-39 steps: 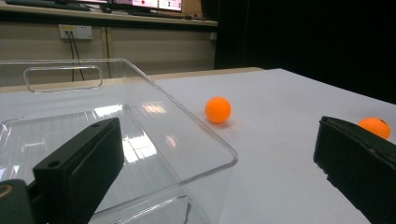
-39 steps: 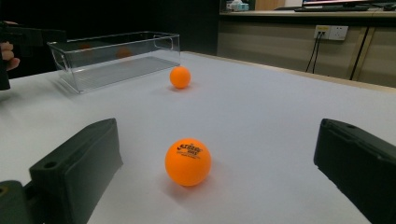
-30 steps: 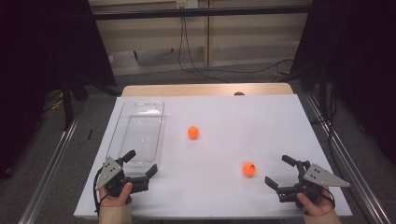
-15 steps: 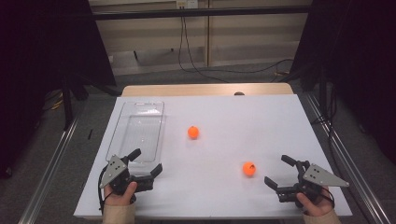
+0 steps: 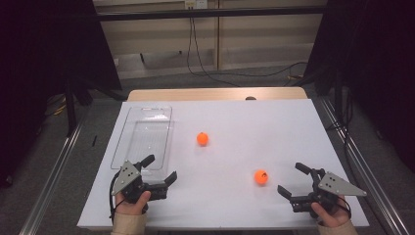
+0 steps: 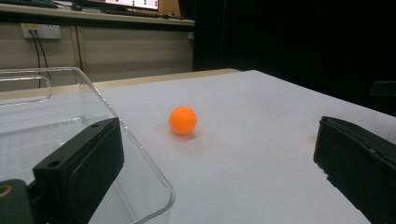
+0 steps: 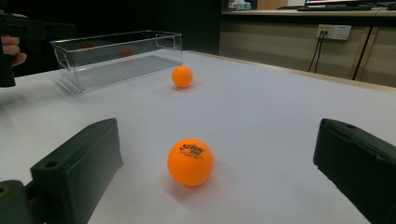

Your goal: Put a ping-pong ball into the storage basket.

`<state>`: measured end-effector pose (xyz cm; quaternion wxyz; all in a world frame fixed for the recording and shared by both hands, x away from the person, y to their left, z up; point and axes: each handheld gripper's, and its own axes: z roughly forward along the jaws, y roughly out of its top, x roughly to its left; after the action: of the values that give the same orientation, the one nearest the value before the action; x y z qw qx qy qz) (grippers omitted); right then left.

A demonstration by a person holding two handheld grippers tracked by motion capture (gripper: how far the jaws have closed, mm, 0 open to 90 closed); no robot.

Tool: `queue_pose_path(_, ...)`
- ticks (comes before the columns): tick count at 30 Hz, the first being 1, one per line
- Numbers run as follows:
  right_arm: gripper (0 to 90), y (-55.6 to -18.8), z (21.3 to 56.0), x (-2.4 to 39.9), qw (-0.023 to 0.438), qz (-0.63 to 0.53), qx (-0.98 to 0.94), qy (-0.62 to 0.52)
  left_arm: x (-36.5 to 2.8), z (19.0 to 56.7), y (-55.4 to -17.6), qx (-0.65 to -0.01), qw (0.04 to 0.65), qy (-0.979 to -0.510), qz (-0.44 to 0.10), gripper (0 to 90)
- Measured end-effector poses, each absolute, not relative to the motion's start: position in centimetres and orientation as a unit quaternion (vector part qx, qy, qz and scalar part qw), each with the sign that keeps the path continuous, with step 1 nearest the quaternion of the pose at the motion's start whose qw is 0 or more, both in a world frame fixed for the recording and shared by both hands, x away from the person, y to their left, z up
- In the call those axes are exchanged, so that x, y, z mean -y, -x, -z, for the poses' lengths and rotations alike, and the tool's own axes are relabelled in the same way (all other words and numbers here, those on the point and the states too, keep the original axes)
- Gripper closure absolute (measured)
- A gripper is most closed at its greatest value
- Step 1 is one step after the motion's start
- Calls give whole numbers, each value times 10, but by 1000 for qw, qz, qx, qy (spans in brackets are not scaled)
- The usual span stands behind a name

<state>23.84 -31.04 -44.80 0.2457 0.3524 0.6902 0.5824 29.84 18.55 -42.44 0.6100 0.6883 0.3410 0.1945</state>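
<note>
Two orange balls lie on the white table [image 5: 235, 117]. The far ball [image 5: 202, 138] [image 6: 182, 120] [image 7: 182, 76] rests near the table's middle, right of a clear plastic box [image 5: 144, 137] [image 6: 107, 107] [image 7: 116, 56]. The near ball [image 5: 261, 177] [image 7: 190, 161] bears black print. Just ahead of the box's near end, my left gripper [image 5: 160, 168] [image 6: 210, 168] is open, faces the far ball and holds nothing. My right gripper [image 5: 291, 178] [image 7: 210, 172] is open at the front right, with the near ball just ahead of its jaws, untouched.
The box sits along the table's left side with nothing in it. A wooden strip [image 5: 215, 94] borders the far edge. Metal rails [image 5: 54, 171] run along both sides. The person's other hand [image 7: 9, 46] appears at the far left of the right gripper view.
My left gripper has shifted a little to the right along the box's near end, still open. The right gripper and both balls have stayed put.
</note>
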Motion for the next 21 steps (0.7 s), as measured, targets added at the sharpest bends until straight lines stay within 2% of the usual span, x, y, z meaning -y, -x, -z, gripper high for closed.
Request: queue_pose_path(21, 9, -239, 448, 310, 246, -582, -690, -352, -159, 422, -305, -334, 611, -696, -177, 16)
